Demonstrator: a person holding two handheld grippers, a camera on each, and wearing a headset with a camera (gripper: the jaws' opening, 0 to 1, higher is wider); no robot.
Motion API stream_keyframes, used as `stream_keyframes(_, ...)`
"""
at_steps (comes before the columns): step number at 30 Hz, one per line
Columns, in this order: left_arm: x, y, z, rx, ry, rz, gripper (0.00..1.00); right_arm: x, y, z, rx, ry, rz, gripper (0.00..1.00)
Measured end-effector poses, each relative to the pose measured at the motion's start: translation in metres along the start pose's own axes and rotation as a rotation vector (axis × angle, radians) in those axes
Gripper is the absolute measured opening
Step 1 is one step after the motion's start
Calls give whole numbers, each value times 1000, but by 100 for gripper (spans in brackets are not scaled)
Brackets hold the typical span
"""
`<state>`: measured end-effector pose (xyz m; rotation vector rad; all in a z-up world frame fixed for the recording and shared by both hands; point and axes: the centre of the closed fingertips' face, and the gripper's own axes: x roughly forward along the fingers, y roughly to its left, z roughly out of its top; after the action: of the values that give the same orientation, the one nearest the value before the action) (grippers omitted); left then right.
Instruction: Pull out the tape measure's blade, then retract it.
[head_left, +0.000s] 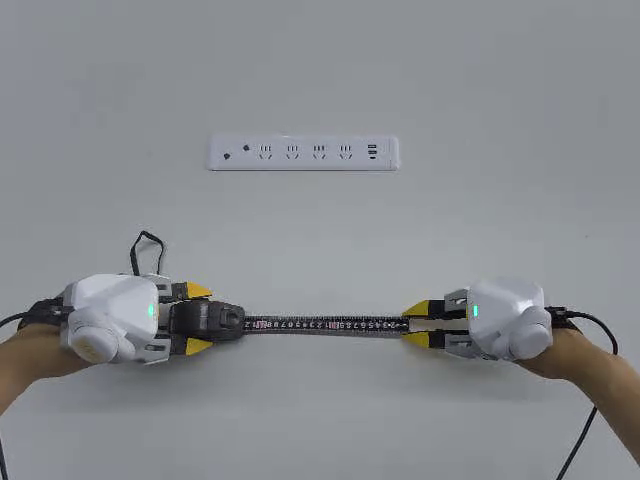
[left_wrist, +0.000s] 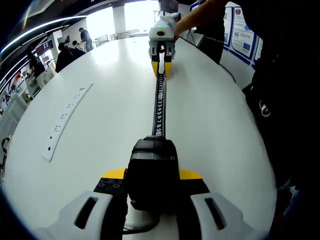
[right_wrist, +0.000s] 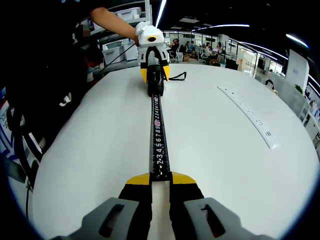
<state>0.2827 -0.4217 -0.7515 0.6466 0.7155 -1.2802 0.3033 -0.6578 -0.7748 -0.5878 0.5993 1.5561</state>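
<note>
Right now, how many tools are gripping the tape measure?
2. The left tool clamps the tape measure case on the person's left; the right tool pinches the tip of the pulled-out blade on their right.

On the white table (head_left: 320, 420), the left gripper (head_left: 197, 318) holds the black case (head_left: 222, 319) between its yellow-tipped jaws. The blade (head_left: 325, 324) runs straight from the case to the right gripper (head_left: 417, 324), whose jaws are closed on its end. A white power strip (head_left: 303, 152) lies farther back, well apart.
</note>
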Motion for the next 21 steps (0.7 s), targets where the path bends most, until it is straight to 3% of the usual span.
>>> stream_keyframes(10, 0, 0, -1, -2, 2, 3, 32, -6, -1, -7, 5, 9, -4, 10)
stream_keyframes(21, 0, 1, -1, 3, 11, 9, 33, -1, -1, -11, -12, 25, -7, 12)
